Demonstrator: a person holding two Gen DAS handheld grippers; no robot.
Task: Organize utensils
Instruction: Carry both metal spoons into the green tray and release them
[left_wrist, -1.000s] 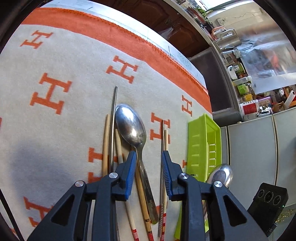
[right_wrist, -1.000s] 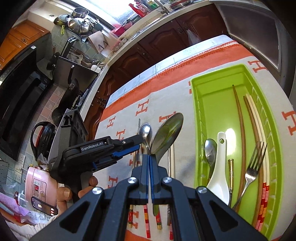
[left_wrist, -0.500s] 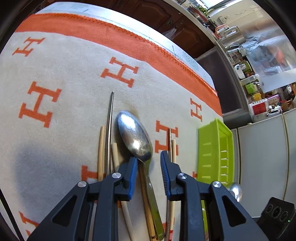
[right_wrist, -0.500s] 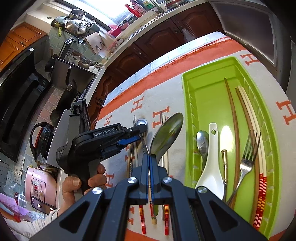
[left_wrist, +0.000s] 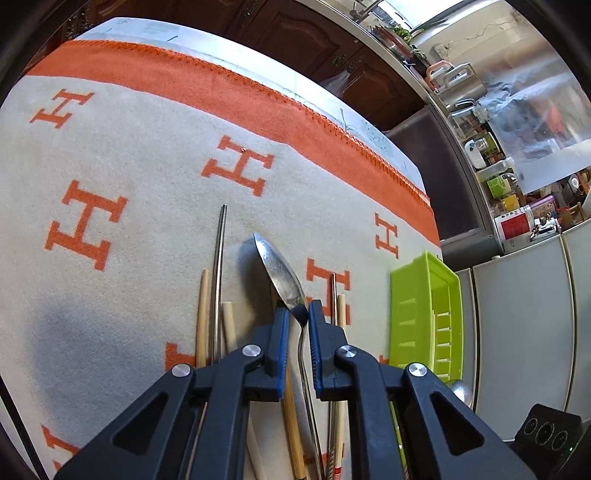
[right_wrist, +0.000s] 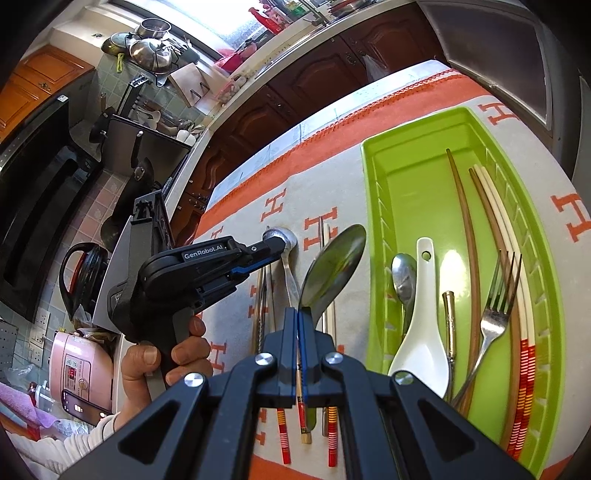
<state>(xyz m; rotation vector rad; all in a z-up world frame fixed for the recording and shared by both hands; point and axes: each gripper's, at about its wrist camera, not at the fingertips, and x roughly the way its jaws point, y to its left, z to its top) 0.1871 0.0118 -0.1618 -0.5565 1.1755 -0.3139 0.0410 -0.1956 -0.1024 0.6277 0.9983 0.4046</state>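
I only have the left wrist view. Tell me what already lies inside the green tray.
Observer: A white ceramic spoon, a small metal spoon, a fork and chopsticks lie in the green tray.
Operator: Now report on the right tongs.
Observer: The right tongs are shut on a large metal spoon, with its bowl pointing away from them.
Operator: Describe my left tongs from that side.
Observer: The left tongs are closing, with the spoon on the cloth between them, near its bowl.
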